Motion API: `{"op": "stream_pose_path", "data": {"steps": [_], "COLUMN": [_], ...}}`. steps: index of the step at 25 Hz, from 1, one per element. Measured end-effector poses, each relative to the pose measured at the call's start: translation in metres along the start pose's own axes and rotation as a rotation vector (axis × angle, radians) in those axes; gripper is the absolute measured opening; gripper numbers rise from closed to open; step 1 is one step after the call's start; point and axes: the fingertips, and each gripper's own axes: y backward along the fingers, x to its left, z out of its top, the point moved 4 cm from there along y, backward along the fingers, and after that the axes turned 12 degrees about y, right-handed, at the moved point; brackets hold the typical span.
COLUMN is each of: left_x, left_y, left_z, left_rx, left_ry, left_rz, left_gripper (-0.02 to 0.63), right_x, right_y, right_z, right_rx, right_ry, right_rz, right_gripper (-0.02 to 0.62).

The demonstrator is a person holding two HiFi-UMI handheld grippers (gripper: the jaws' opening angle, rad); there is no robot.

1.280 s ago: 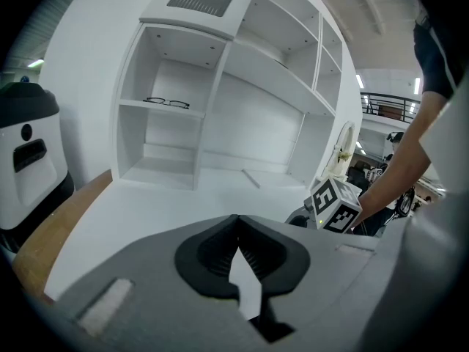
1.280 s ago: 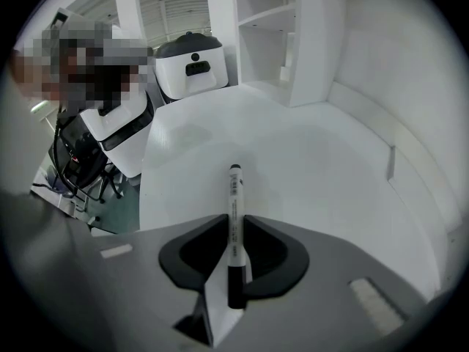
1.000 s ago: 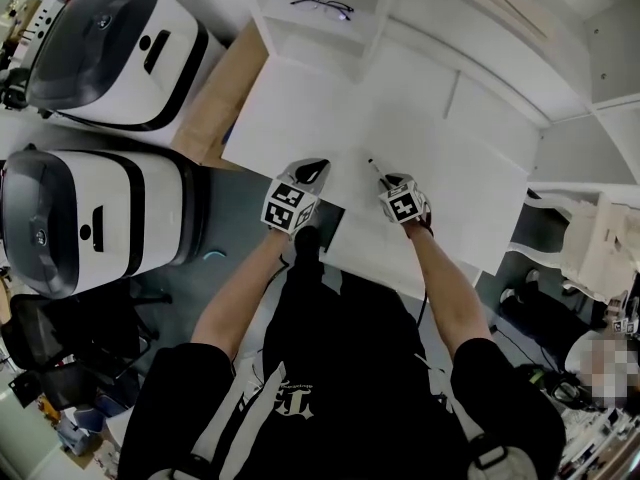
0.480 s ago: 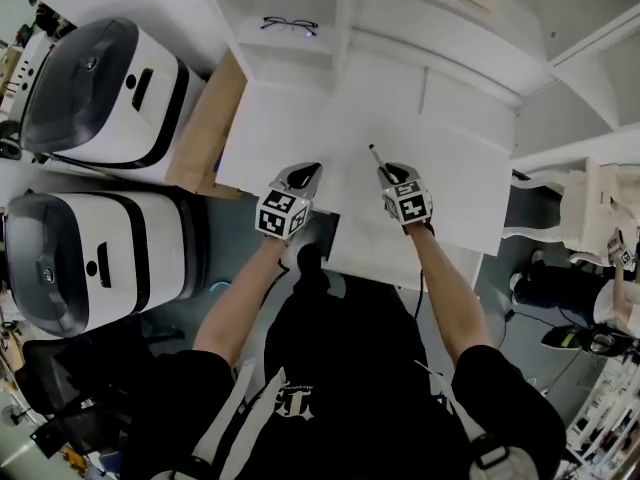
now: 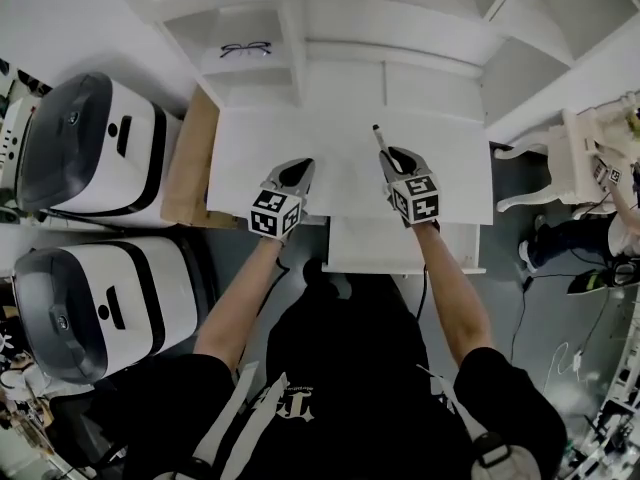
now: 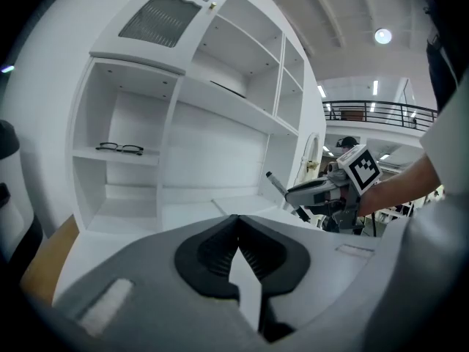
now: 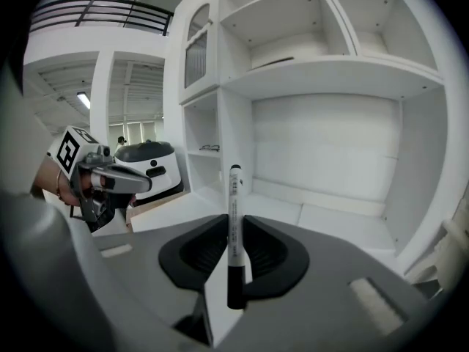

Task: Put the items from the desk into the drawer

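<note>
Marker [image 7: 234, 189], slim, white, between right gripper [image 7: 234, 222] fingers [image 7: 270, 251]; left gripper [image 6: 236, 224] fingers together, apparently empty.

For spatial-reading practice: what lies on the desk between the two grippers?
Nothing: in the head view only bare white desk separates the left gripper from the right gripper, which holds a marker.

Overhead, two low; desk [image 5: 340, 158] shared

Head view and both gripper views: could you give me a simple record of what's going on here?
right gripper: jaws shut on a marker, held above the desk
left gripper: jaws together, nothing between them
drawer: pulled out under the desk's front edge, looks empty
glasses: on a shelf at left
</note>
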Motion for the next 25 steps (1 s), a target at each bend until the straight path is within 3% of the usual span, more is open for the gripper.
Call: {"op": "stream_pose_path", "data": {"steps": [9,25], "left_x": [-0.052,-0.117], "left_y": [-0.026,-0.044], "left_z": [0.022,0.006], "left_rx": [0.009,0.077], "left_ry": [-0.091,-0.173], "left_rz": [-0.14,-0.321], "left_gripper": [0.0,0.0], "right_x": [-0.027,-0.034], "right_y": [0.066,0.158], "right_z": [0.018,-0.027], "right_rx": [-0.096,-0.09], "right_ry": [-0.04,-0.141], "right_rz": [-0.155,-0.359], "right_gripper": [0.071,0.071]}}
